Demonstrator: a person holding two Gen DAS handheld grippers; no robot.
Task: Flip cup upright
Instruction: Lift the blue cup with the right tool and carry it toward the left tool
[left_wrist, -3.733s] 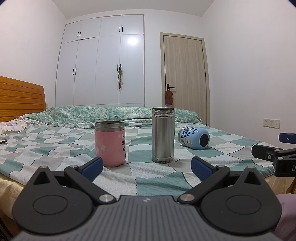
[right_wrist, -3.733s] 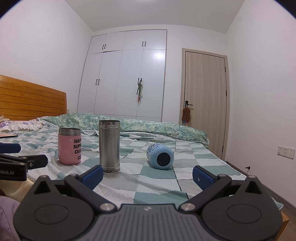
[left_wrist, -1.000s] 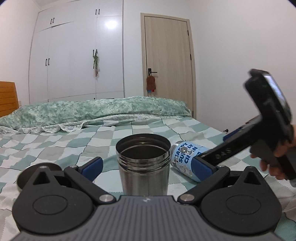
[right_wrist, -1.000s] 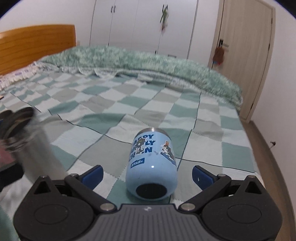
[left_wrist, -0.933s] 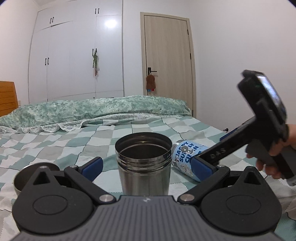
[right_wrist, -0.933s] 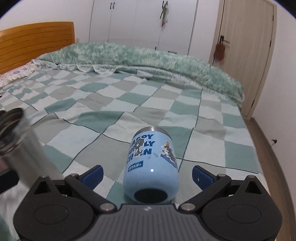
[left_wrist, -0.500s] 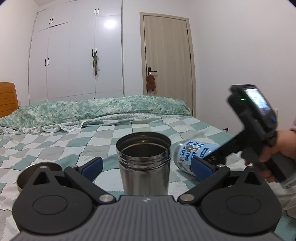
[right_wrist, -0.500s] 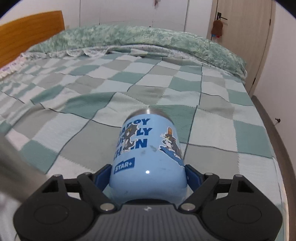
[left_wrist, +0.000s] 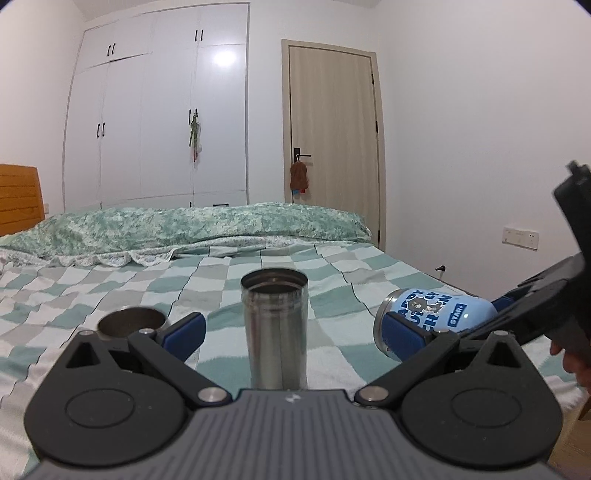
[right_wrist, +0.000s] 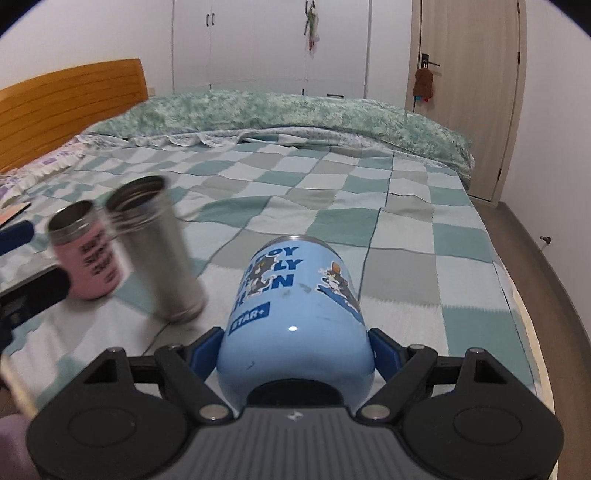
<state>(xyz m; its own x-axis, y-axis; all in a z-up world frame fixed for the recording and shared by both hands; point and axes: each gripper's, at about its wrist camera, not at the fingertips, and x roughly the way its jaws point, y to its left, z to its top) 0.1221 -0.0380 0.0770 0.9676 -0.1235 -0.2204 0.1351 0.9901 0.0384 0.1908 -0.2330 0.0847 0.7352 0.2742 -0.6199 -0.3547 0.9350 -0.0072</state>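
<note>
The light blue cartoon cup (right_wrist: 295, 314) is on its side, base toward me, and my right gripper (right_wrist: 295, 345) is shut on its body near the base. In the left wrist view the same cup (left_wrist: 432, 314) shows at the right, mouth tilted leftward, held a little above the bedspread by the right gripper (left_wrist: 454, 326). My left gripper (left_wrist: 291, 330) is open and empty, its fingers on either side of the tall steel tumbler (left_wrist: 275, 325), not touching it.
The steel tumbler (right_wrist: 159, 251) and a pink cup (right_wrist: 88, 251) stand upright to the left of the blue cup, on the checkered bedspread (right_wrist: 369, 206). The pink cup's rim (left_wrist: 129, 323) shows behind my left finger. The bed's right edge (right_wrist: 524, 317) is near.
My right gripper closed on the blue cup and raised it a little, with its mouth end tipping up. My left gripper drew back from the steel tumbler and stayed open.
</note>
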